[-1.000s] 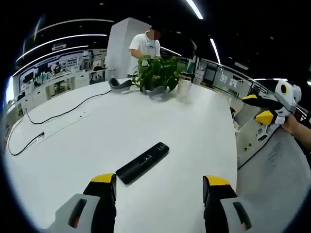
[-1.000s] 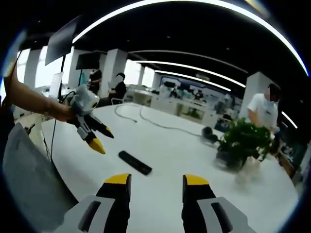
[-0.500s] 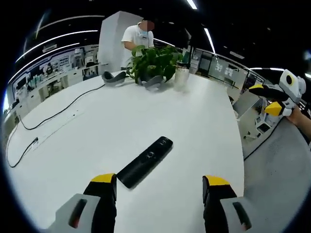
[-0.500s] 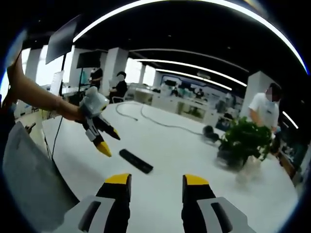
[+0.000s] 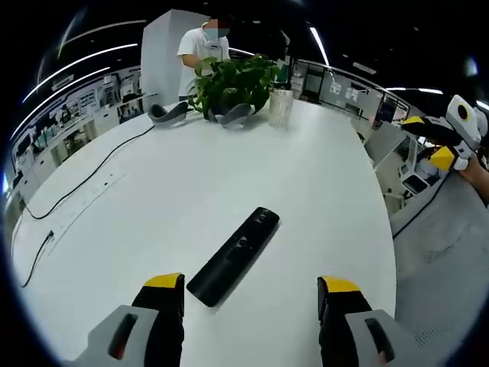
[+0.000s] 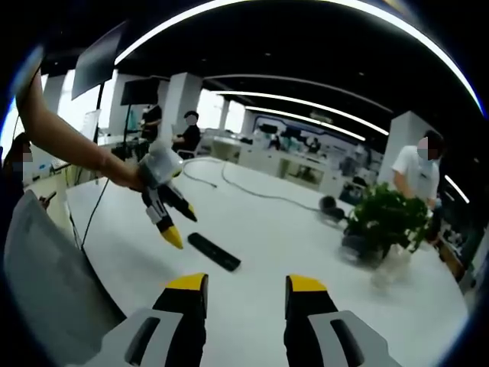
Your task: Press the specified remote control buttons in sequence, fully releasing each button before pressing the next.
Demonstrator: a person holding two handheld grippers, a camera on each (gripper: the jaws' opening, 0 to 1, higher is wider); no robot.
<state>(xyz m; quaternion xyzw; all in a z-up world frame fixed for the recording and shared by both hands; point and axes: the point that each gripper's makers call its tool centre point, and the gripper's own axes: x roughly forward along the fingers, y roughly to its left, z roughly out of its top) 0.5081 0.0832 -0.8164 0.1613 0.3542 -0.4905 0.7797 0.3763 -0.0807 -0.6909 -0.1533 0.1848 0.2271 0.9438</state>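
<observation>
While both the left gripper [image 5: 250, 294] and right gripper [image 6: 244, 294] are held apart, the slim, rigid, seemingly light remote [image 5: 234, 256] on the smooth table [image 5: 153, 199] is best steadied at its near end.

1 remote control [image 5: 233, 257], 1 potted plant [image 5: 231, 82], 2 grippers [image 5: 250, 300] [image 6: 244, 294].

No readable text, labels or numbers anywhere; markings on the remote [image 5: 233, 256] and the far wall signs are too blurred.
</observation>
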